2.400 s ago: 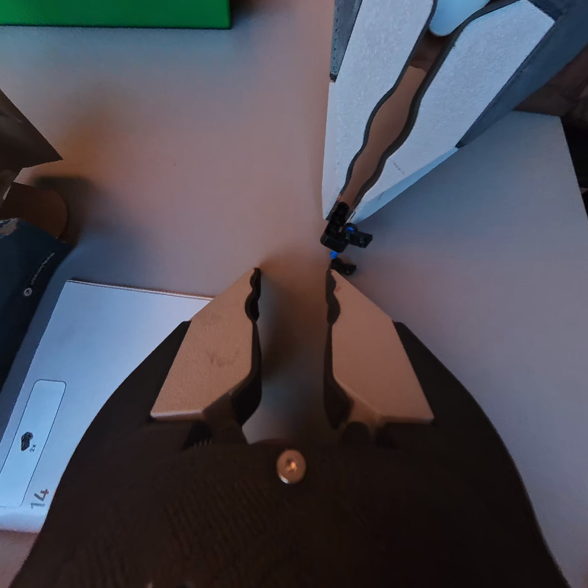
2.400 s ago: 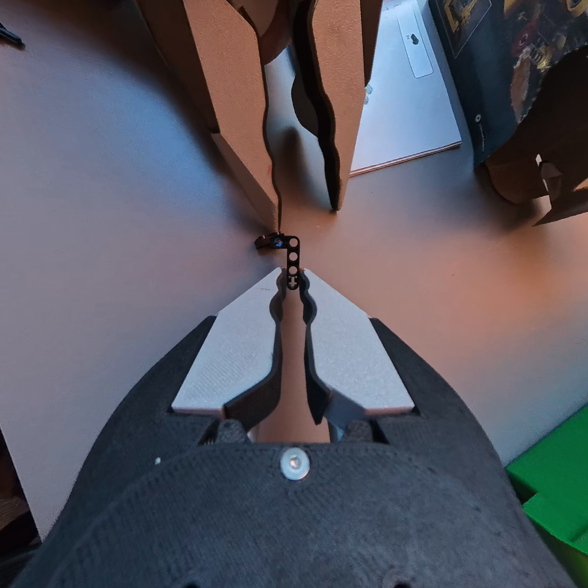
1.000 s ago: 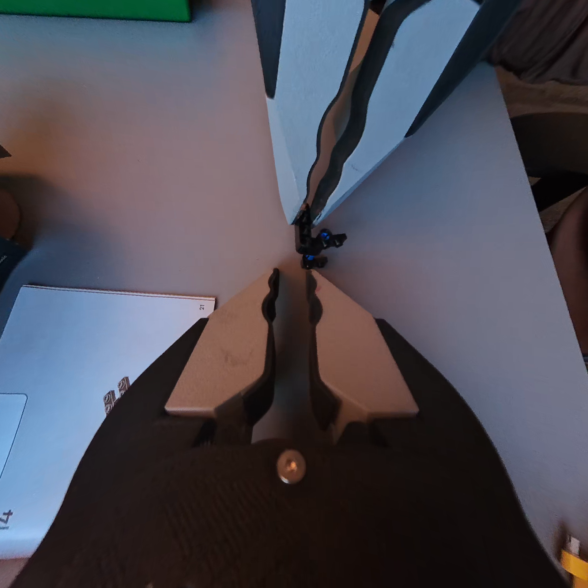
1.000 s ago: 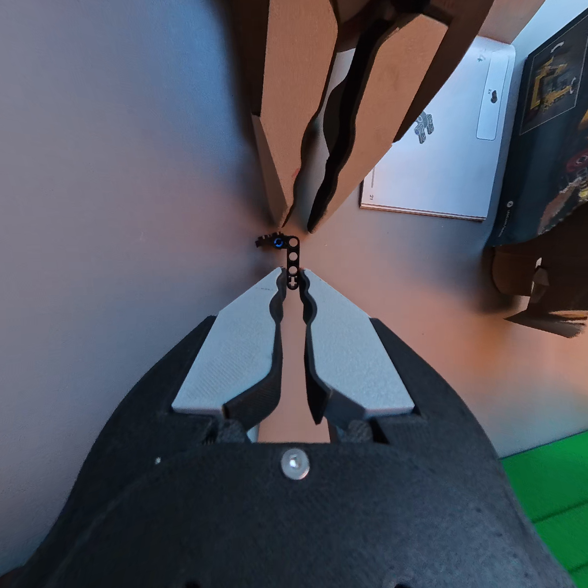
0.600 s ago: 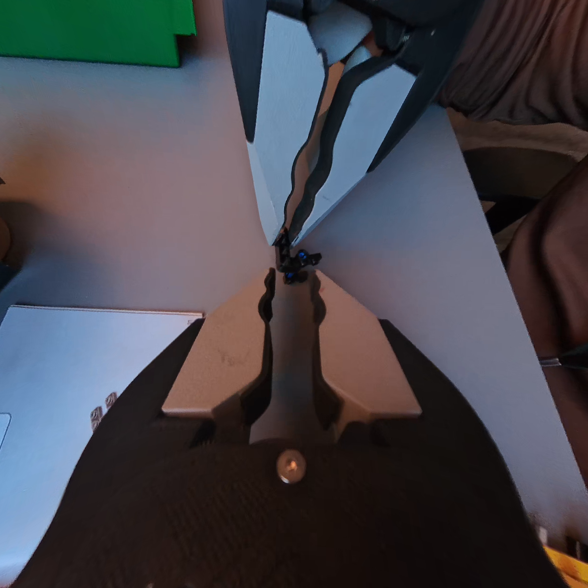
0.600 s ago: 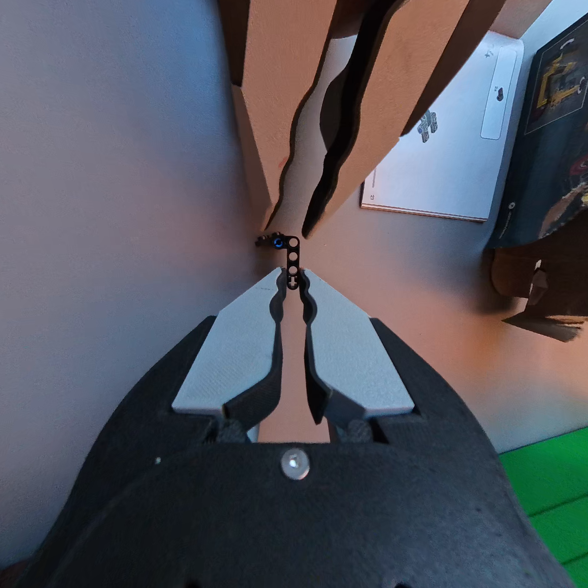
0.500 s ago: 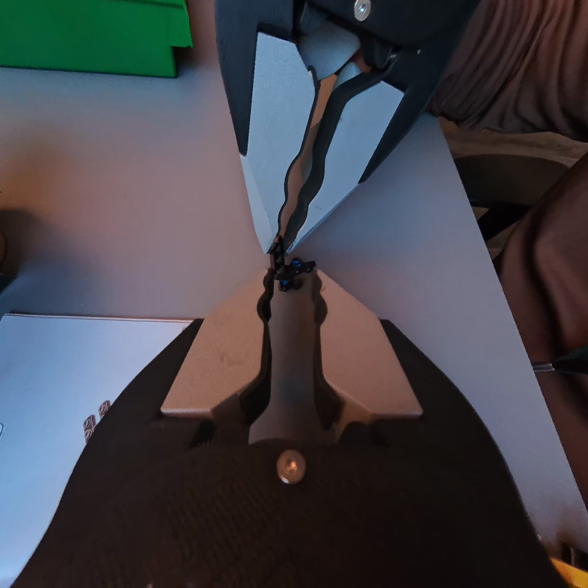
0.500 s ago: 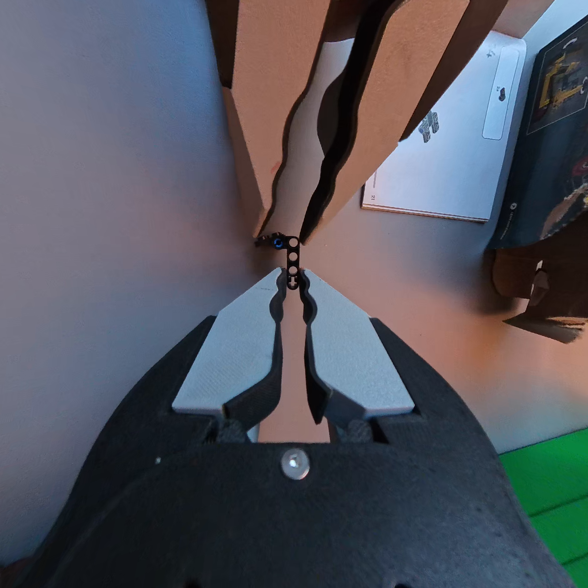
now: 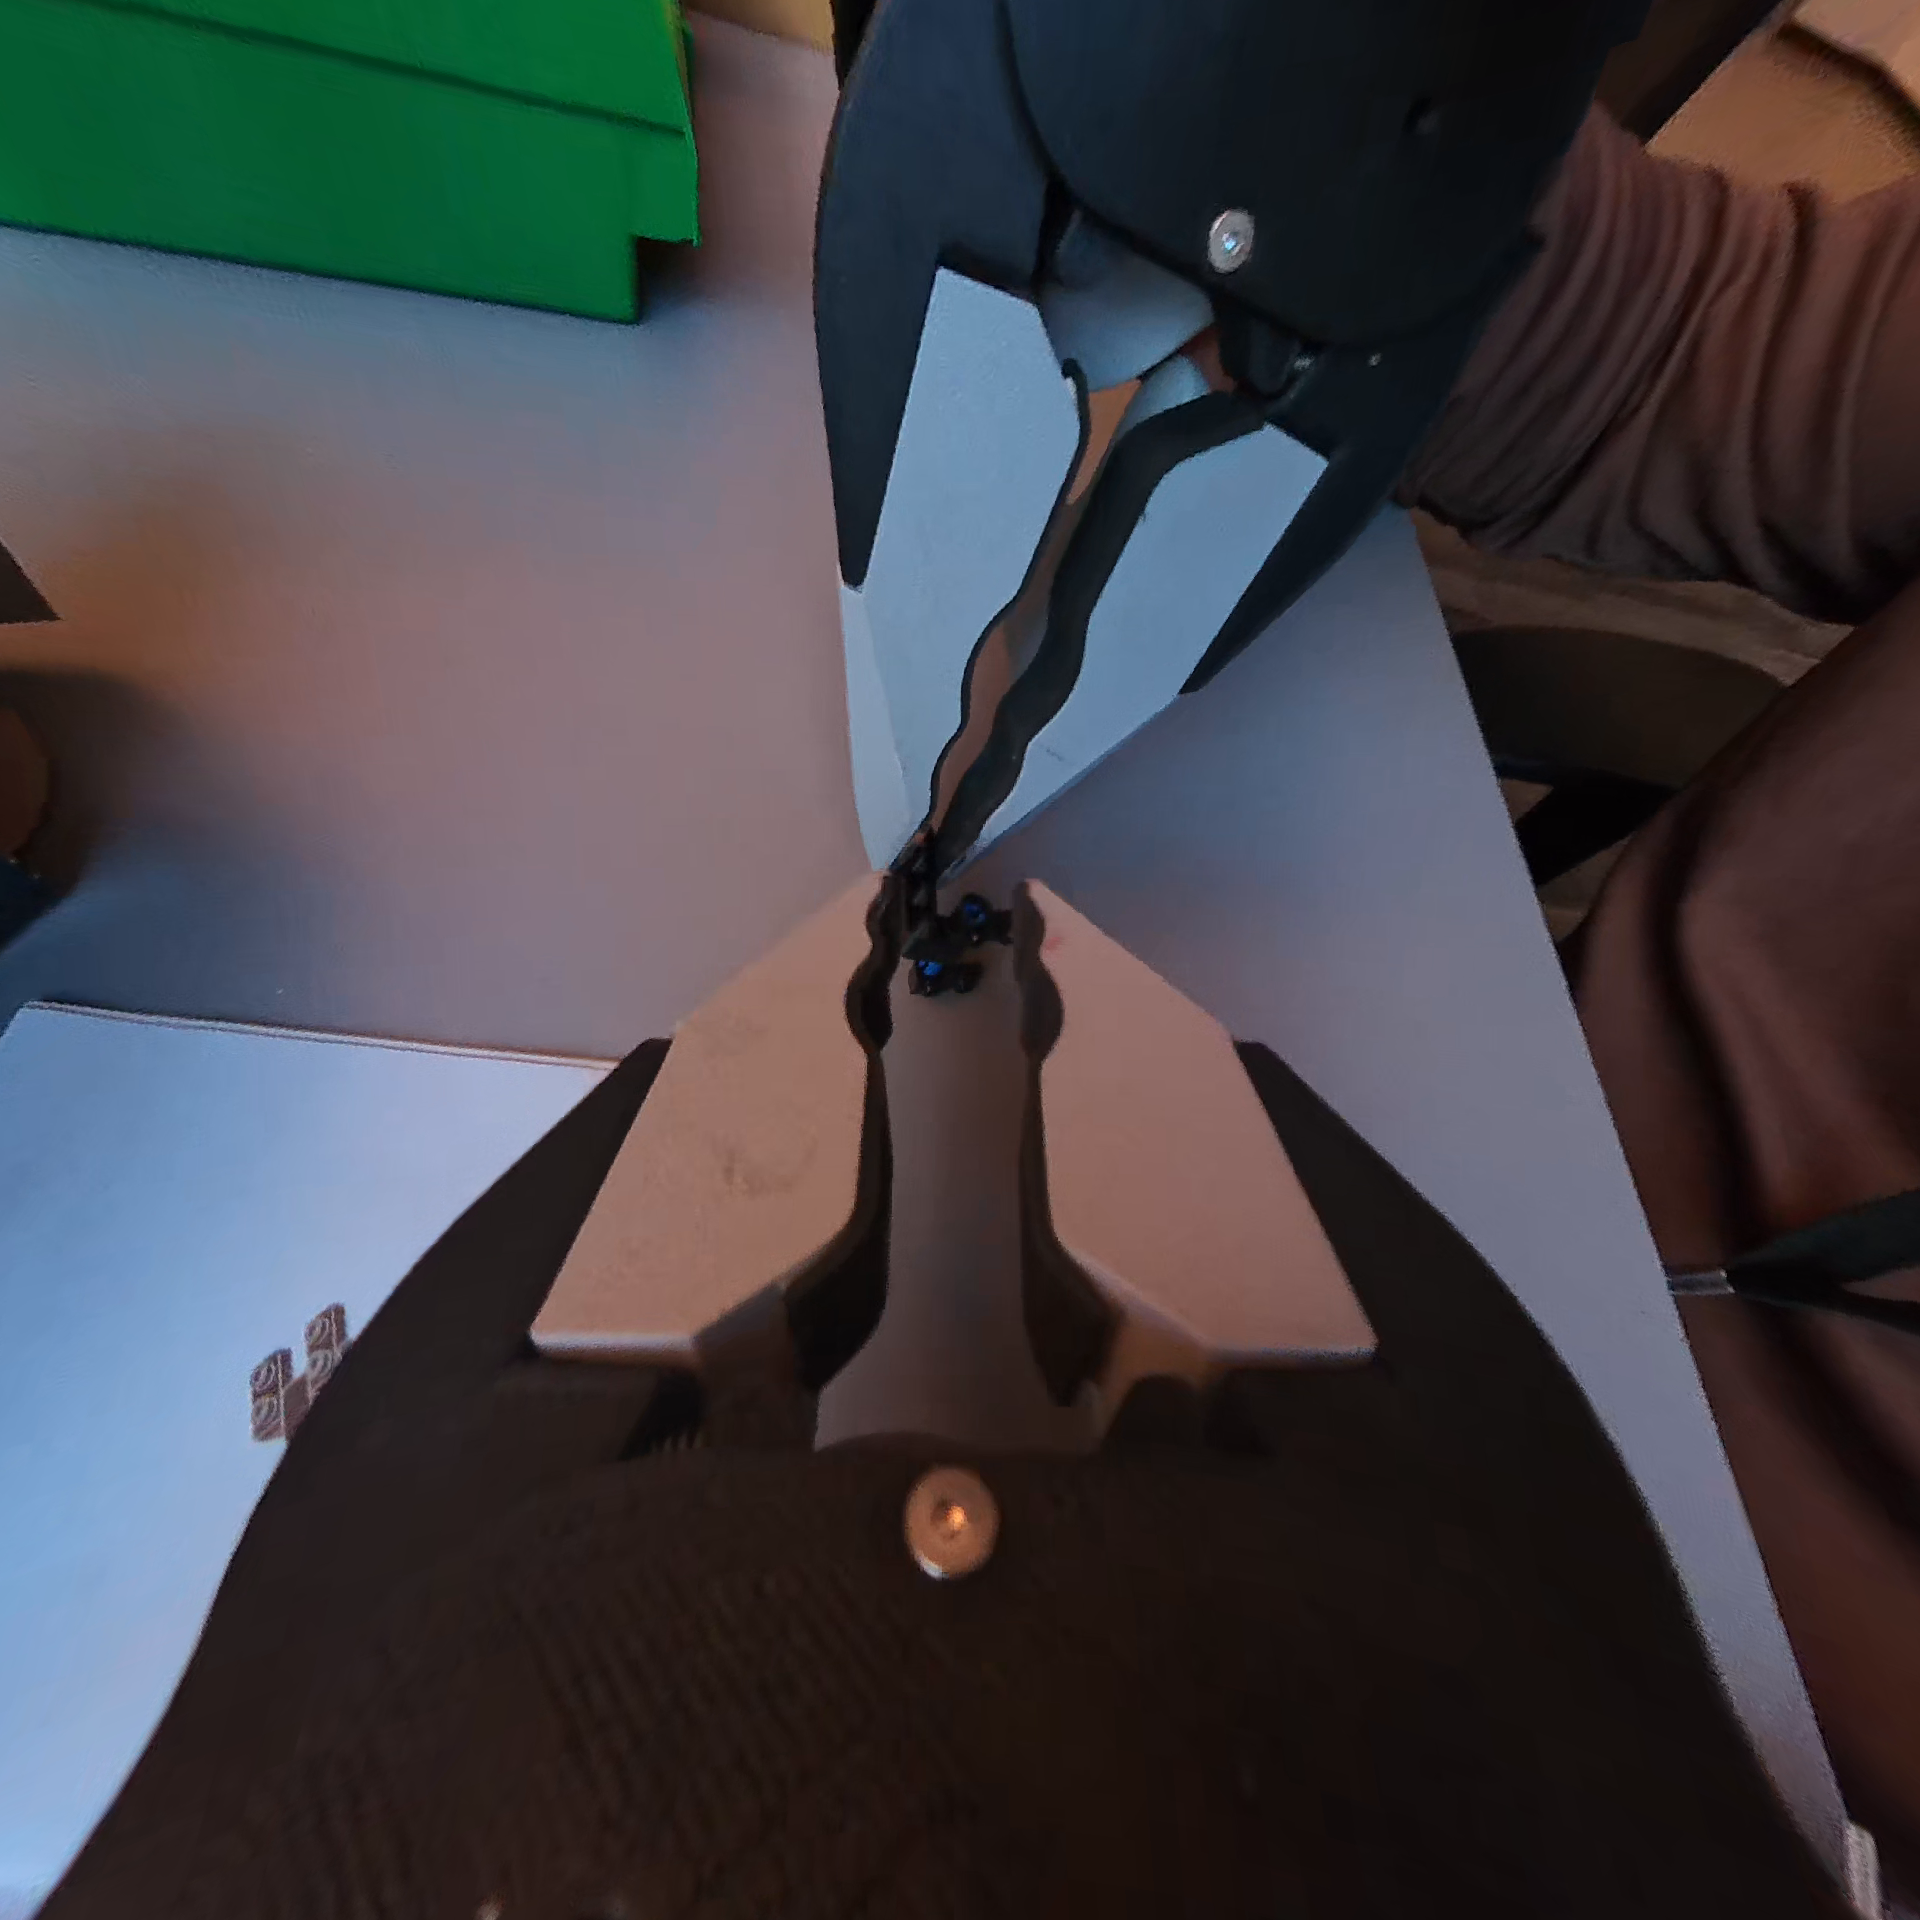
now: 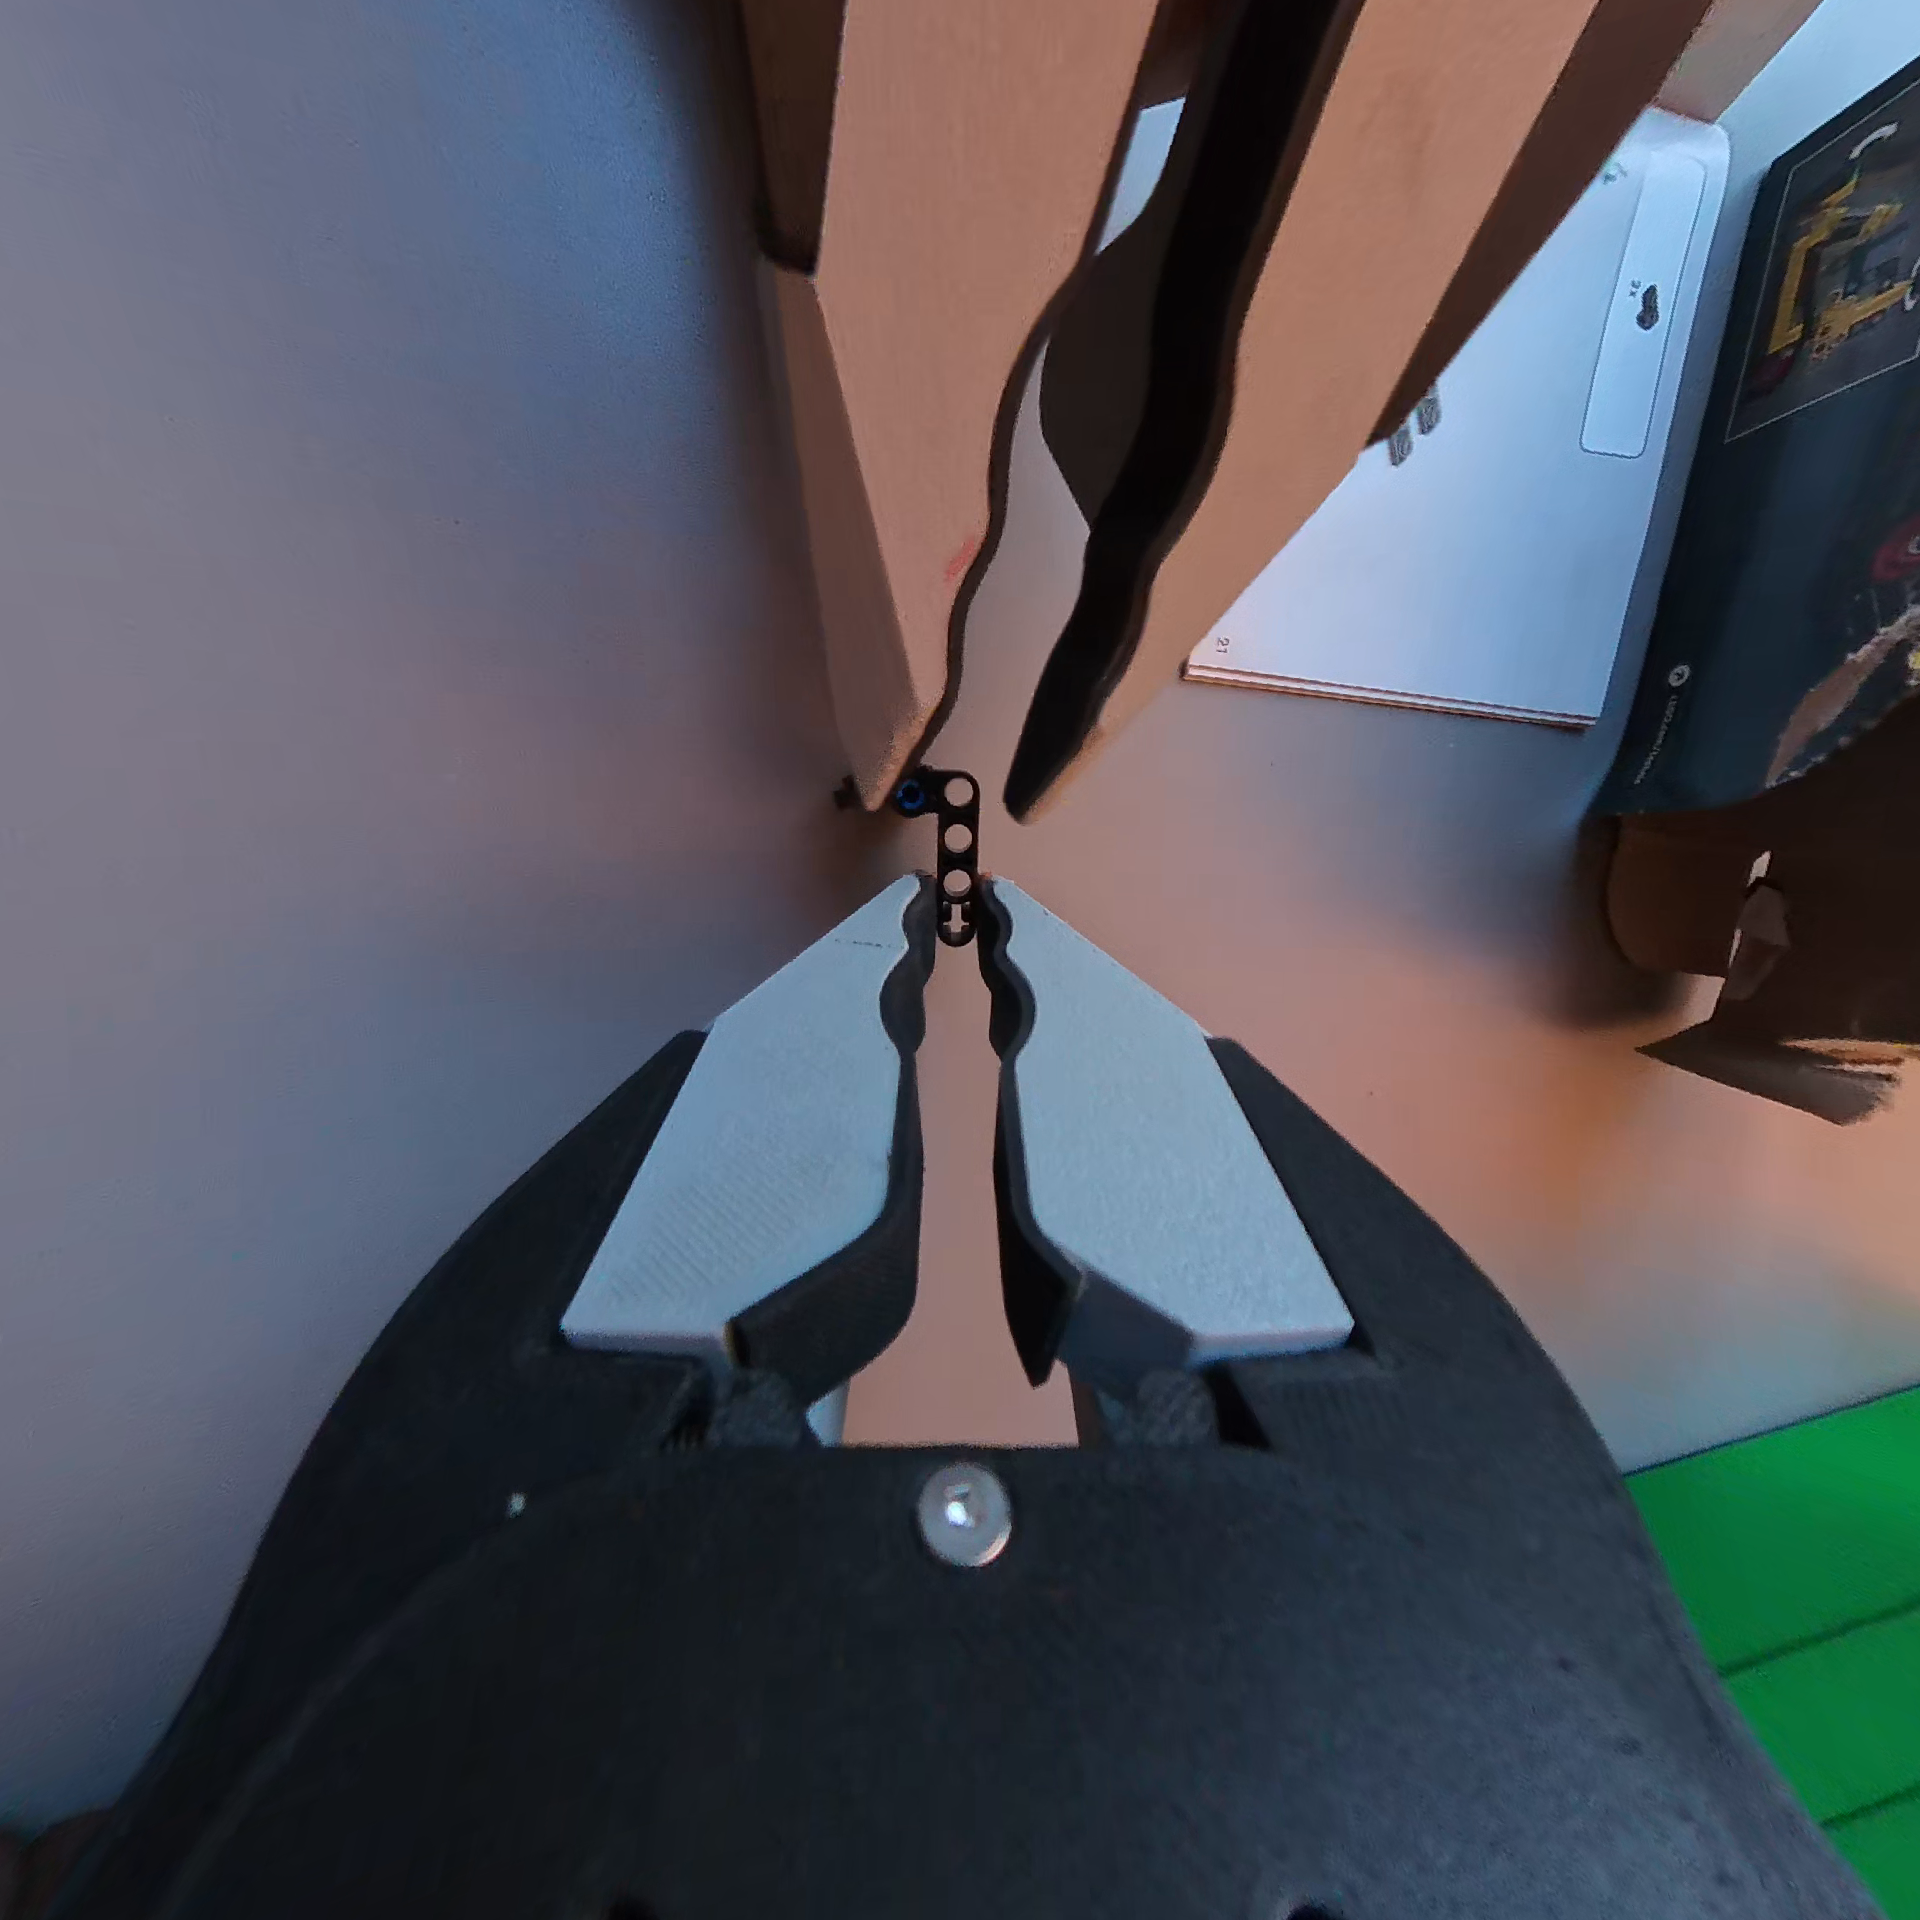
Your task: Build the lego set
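Observation:
A small black L-shaped lego beam with round holes and blue pins [image 10: 958, 831] is held above the grey table. My right gripper [image 10: 956, 902] is shut on the lower end of the beam. My left gripper [image 9: 951, 914] is open, its fingertips on either side of the beam's pinned end [image 9: 948, 940]. In the left wrist view the right gripper comes in from above, shut on the beam's far end. In the right wrist view the left gripper comes in from above, with one fingertip [image 10: 894, 769] over the pinned end.
A white instruction booklet [image 9: 208, 1195] lies on the table to the left; it also shows in the right wrist view [image 10: 1455, 540]. A green box [image 9: 343, 135] stands at the far left. A dark lego box [image 10: 1808, 416] stands beside the booklet. A person's brown sleeve [image 9: 1714, 395] is at right. The tips of both grippers are at nearly the same place.
My left gripper has moved forward and opened wider, so its fingertips now flank the beam's pinned end. The right gripper stays shut on the beam.

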A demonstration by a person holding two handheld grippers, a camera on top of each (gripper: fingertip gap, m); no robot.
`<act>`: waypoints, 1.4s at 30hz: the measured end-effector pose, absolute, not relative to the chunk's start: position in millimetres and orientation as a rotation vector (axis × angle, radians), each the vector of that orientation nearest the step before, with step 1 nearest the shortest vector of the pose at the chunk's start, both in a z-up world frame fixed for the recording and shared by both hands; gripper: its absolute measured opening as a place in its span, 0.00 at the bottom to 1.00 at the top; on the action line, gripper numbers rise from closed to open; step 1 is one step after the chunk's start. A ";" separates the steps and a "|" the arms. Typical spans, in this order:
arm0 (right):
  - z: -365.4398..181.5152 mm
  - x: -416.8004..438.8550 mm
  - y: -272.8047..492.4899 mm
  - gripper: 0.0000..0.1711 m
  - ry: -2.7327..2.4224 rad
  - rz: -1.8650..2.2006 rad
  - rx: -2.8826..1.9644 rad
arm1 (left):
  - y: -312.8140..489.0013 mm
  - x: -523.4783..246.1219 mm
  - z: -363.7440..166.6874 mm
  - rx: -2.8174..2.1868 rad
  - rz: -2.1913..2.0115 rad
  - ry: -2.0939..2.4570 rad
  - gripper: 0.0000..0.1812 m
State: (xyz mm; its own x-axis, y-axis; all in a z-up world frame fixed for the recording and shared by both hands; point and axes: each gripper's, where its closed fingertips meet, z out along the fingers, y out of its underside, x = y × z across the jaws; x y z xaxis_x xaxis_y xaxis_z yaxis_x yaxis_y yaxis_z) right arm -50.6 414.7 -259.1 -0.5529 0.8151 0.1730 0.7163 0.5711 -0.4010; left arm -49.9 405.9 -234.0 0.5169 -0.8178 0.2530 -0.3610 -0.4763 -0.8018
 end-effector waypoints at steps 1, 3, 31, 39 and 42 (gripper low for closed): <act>-259.3 -50.5 414.7 0.02 -2.469 0.406 -1.251 | 405.8 -50.0 -236.8 -2.069 -0.819 0.965 0.09; -259.8 -50.4 415.0 0.02 -2.473 0.401 -1.253 | 406.9 -50.1 -239.4 -2.068 -0.799 0.968 0.09; -259.3 -58.2 409.2 0.04 -2.496 0.411 -1.214 | 405.2 -49.9 -238.6 -2.067 -0.922 0.857 0.00; -258.8 -60.5 407.4 0.03 -2.503 0.438 -1.197 | 404.5 -50.8 -238.4 -2.069 -0.932 0.849 0.00; -259.2 -61.4 408.1 0.03 -2.555 0.422 -1.196 | 405.6 -52.5 -238.3 -2.074 -0.935 0.828 0.00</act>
